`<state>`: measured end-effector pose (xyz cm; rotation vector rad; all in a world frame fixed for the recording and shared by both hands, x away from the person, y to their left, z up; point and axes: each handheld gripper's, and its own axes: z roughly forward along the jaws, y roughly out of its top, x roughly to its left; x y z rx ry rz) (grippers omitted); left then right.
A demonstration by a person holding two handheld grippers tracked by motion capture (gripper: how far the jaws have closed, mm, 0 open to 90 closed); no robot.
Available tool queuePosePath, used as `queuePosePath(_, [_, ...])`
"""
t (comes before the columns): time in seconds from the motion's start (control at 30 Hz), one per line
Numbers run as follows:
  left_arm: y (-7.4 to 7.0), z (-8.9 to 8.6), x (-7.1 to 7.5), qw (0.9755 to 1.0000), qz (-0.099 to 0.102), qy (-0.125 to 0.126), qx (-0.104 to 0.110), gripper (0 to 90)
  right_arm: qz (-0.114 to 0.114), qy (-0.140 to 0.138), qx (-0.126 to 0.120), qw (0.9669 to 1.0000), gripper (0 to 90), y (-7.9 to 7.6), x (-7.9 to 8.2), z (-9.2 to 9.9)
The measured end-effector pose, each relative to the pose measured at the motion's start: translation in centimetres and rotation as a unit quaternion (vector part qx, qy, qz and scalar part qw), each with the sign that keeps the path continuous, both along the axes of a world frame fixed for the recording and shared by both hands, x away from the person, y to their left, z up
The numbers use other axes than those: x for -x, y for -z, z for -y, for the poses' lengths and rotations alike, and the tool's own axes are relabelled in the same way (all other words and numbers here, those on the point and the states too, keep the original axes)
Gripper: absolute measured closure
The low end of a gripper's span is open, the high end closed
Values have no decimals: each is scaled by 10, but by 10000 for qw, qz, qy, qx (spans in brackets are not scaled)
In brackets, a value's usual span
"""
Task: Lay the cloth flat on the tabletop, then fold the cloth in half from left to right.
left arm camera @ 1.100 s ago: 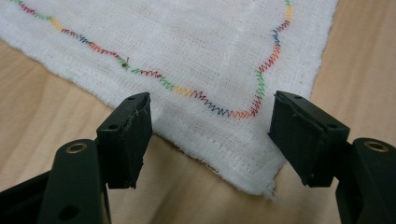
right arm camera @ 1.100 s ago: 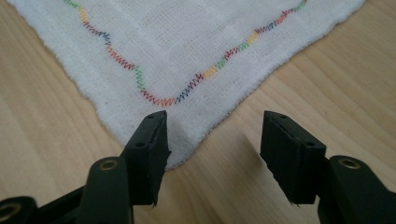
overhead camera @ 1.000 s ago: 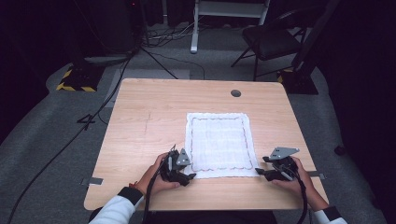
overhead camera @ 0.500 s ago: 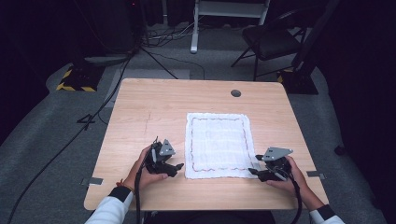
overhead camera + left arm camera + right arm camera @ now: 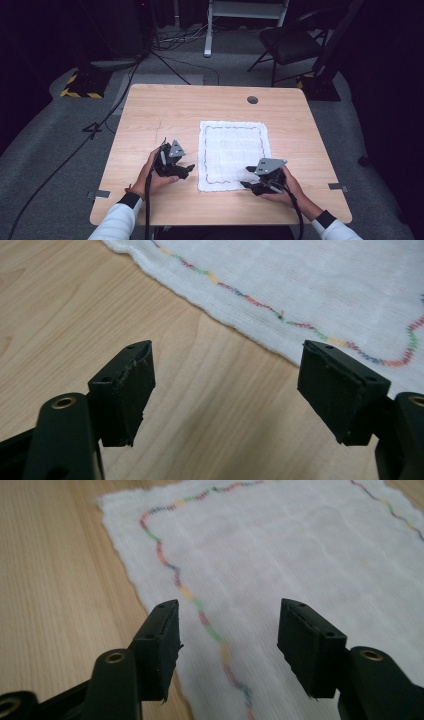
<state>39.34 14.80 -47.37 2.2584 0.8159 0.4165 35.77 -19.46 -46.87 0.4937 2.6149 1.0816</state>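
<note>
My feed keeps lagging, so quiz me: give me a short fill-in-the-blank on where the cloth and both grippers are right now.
1. The white cloth lies spread flat on the wooden ____.
2. The left gripper hovers over bare wood beside the cloth's ____ edge, as the high view shows it.
3. The right gripper has its jaws over the cloth's near ____ corner.
4. Both grippers' jaws stand ____, with nothing between them.

Missing words: table; left; right; open
</note>
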Motion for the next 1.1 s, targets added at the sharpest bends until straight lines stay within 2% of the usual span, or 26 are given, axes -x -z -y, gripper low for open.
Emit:
queuePosePath(0.07, [-1, -1, -8, 9999, -16, -100, 94, 229, 14, -119, -41, 9999, 437, -1, 0, -16])
queuePosePath(0.17, [-2, -1, -22, 9996, 0, -249, 91, 225, 88, -354, -70, 9993, 449, -2, -1, -38])
queuePosePath(0.2, [-2, -1, -27, 9995, 43, -284, 114, 226, 104, -435, -82, 9990, 453, -2, -1, -45])
queuePosePath(0.23, [-1, 0, -30, 9992, 192, -357, 67, 230, 121, -520, -88, 9985, 455, -1, -1, -53])
queuePosePath(0.27, [-1, 1, -35, 9992, 184, -363, -17, 240, 122, -587, -106, 9981, 459, -1, -1, -61])
queuePosePath(0.3, [-1, 1, -41, 9994, 63, -340, 4, 233, 115, -648, -123, 9978, 461, 0, -2, -69])
queuePosePath(0.37, [-1, 3, -49, 9991, 128, -409, 56, 237, 89, -781, -107, 9968, 462, 2, -2, -85])
queuePosePath(0.47, [-1, 6, -62, 9987, 115, -479, 117, 232, 31, -965, -46, 9953, 462, 9, 1, -105])
queuePosePath(0.53, [-2, 10, -71, 9988, 63, -477, 91, 229, -6, -1083, -26, 9941, 461, 13, 3, -114])
queuePosePath(0.57, [-2, 12, -73, 9985, 136, -510, 107, 230, -10, -1106, -2, 9939, 461, 15, 4, -118])
queuePosePath(0.6, [-1, 15, -78, 9985, 104, -525, 98, 236, 12, -1108, 59, 9938, 456, 17, 5, -122])
queuePosePath(0.67, [0, 21, -85, 9980, 111, -629, -31, 232, 69, -1154, 127, 9932, 451, 20, 7, -126])
queuePosePath(0.77, [1, 26, -95, 9975, 26, -694, 122, 231, 116, -1054, 246, 9941, 446, 24, 6, -129])
queuePosePath(0.83, [2, 30, -101, 9973, 24, -726, 130, 228, 87, -930, 210, 9954, 447, 24, 4, -129])
queuePosePath(0.9, [2, 32, -106, 9969, -36, -752, 240, 229, 81, -847, 199, 9962, 451, 25, 1, -128])
queuePosePath(0.93, [1, 33, -107, 9969, -55, -745, 228, 229, 56, -849, 186, 9962, 463, 25, 0, -127])
queuePosePath(1.07, [-1, 36, -111, 9963, -39, -776, 376, 229, 3, -772, 131, 9969, 596, 25, -3, -124])
queuePosePath(1.1, [-2, 37, -111, 9964, -20, -766, 355, 230, -23, -774, 123, 9969, 635, 25, -4, -124])
